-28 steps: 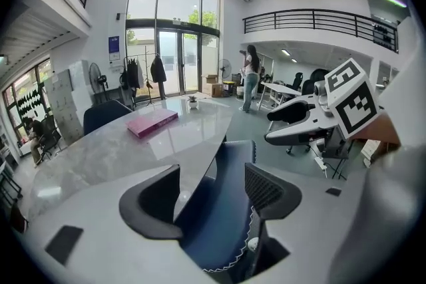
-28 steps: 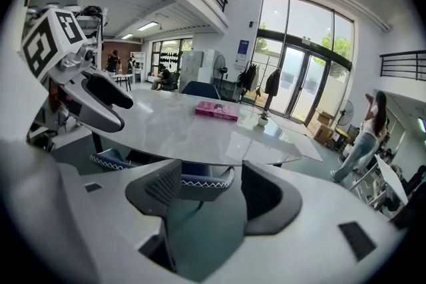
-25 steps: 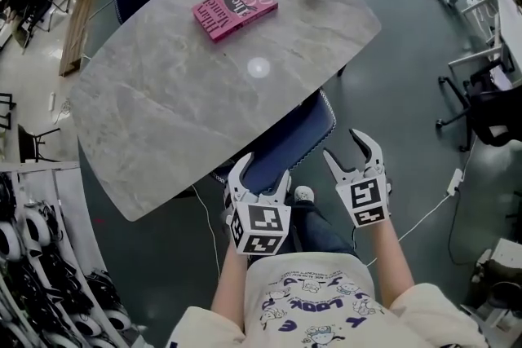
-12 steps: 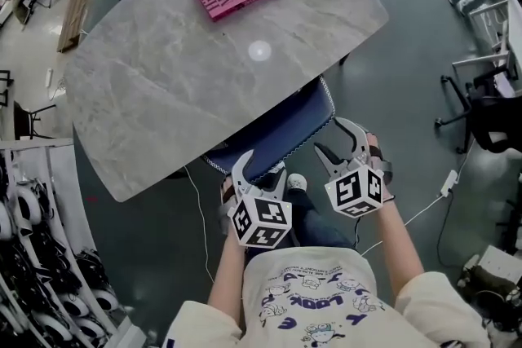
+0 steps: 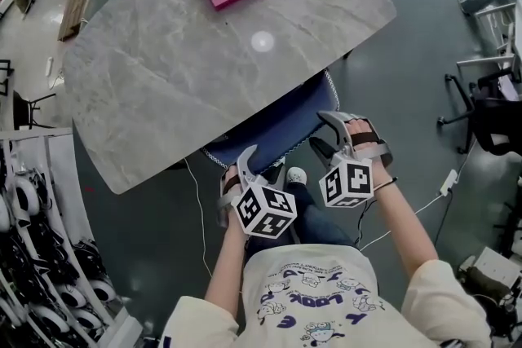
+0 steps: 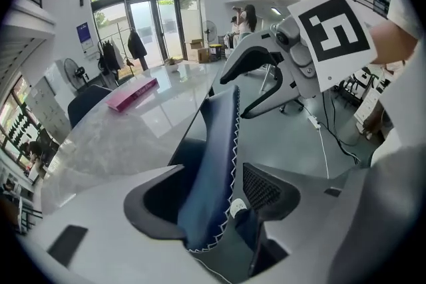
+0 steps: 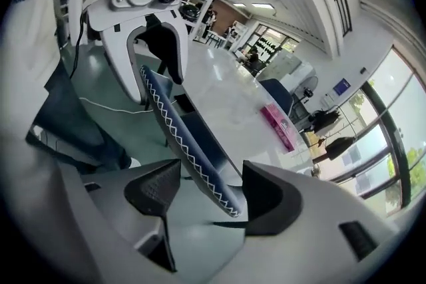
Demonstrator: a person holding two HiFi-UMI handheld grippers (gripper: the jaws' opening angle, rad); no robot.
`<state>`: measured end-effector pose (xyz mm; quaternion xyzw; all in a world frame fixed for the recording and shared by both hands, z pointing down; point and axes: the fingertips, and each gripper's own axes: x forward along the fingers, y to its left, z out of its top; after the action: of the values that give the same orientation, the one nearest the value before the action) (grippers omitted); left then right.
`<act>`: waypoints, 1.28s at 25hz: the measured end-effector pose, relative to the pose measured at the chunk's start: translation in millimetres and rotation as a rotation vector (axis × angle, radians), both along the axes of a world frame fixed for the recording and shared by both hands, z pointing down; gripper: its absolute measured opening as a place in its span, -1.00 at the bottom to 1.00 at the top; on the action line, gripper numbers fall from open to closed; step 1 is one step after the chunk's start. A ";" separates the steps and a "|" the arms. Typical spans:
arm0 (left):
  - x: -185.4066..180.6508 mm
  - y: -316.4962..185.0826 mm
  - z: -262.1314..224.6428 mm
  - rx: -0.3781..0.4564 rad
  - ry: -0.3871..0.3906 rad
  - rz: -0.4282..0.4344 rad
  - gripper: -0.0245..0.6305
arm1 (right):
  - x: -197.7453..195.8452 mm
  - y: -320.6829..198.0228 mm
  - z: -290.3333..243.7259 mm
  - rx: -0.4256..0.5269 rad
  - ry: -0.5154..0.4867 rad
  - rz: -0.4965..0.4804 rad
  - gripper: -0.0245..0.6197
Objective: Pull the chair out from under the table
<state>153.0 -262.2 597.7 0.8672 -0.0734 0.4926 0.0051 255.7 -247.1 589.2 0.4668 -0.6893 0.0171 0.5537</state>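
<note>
We're in closer now: left gripper (image 5: 259, 165) and right gripper (image 5: 323, 133) straddle the chair (image 5: 277, 126) backrest edge, jaws apart, not clamped. Chair still tucked under the table (image 5: 188, 77), near side. Clamp next, we reckon.

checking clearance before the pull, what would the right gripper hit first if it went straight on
The chair back: its stitched edge already lies between the open jaws of the right gripper. Past it, probably the table edge, though depth is unclear.
</note>
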 end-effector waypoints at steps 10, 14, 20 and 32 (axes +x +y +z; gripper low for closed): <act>5.6 1.4 23.8 -0.016 -0.106 0.069 -0.30 | -4.8 -13.7 26.9 -0.119 0.121 -0.222 -0.01; 7.6 5.2 29.4 -0.053 -0.117 0.093 -0.46 | -3.7 -14.3 37.6 -0.169 0.155 -0.286 -0.08; 7.6 6.9 32.5 -0.119 -0.114 0.119 -0.50 | -6.3 -12.0 49.6 -0.232 0.165 -0.354 -0.26; 7.7 10.0 34.7 -0.158 -0.151 0.174 -0.57 | -8.2 -8.4 53.8 -0.328 0.209 -0.494 -0.60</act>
<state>160.7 -252.2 632.4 0.8276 0.0409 0.5593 0.0251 247.5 -255.5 642.9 0.1890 -0.7093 -0.0553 0.6769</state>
